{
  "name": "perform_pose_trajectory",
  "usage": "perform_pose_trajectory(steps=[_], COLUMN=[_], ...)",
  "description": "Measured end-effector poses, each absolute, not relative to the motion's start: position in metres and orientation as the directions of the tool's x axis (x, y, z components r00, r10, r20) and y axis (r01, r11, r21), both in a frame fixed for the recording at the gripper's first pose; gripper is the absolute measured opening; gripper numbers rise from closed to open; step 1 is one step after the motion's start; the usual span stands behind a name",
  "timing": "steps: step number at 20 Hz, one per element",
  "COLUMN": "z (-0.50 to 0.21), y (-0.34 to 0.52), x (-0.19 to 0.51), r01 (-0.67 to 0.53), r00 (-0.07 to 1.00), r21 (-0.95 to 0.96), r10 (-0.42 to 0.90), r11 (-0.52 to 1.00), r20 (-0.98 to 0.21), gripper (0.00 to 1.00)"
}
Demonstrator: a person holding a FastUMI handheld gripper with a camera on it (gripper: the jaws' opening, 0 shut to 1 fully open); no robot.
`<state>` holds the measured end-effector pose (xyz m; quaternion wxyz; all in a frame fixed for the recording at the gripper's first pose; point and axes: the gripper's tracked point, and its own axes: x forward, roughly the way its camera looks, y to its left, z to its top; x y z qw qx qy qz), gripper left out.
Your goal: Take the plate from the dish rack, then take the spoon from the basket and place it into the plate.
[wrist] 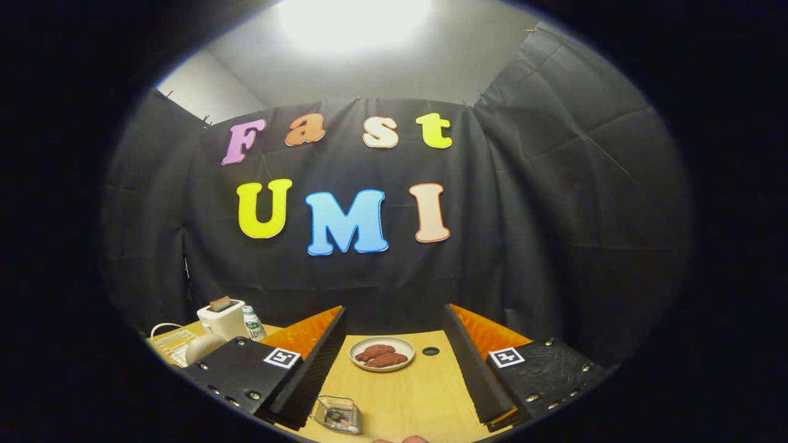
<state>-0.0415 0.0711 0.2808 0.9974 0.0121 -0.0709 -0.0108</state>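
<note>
My gripper (394, 320) is open and held above the wooden table (406, 394), its black and orange fingers (308, 363) spread wide with nothing between them. Left of the left finger stands a white wire dish rack (165, 342) with a pale rounded plate (203, 347) leaning in it, partly hidden by the finger. A small clear basket (337, 413) sits on the table close by the left finger's base; a dark utensil lies inside, too small to tell apart. Beyond the fingers sits a small plate of reddish-brown food pieces (381, 354).
A white toaster (223, 317) with a slice in it and a small bottle (252, 323) stand behind the rack. A round hole (431, 351) is in the tabletop near the food plate. Black cloth walls close the table's far side. A person's fingertips (400, 439) show nearest me.
</note>
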Motion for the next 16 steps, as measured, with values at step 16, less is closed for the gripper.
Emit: perform_pose_trajectory(steps=[16], z=[0.288], y=[0.242], x=[-0.028], r01=[-0.197], r00=[0.969], r21=[0.089], r10=[0.208], r11=[0.976], r20=[-0.135], gripper=[0.96])
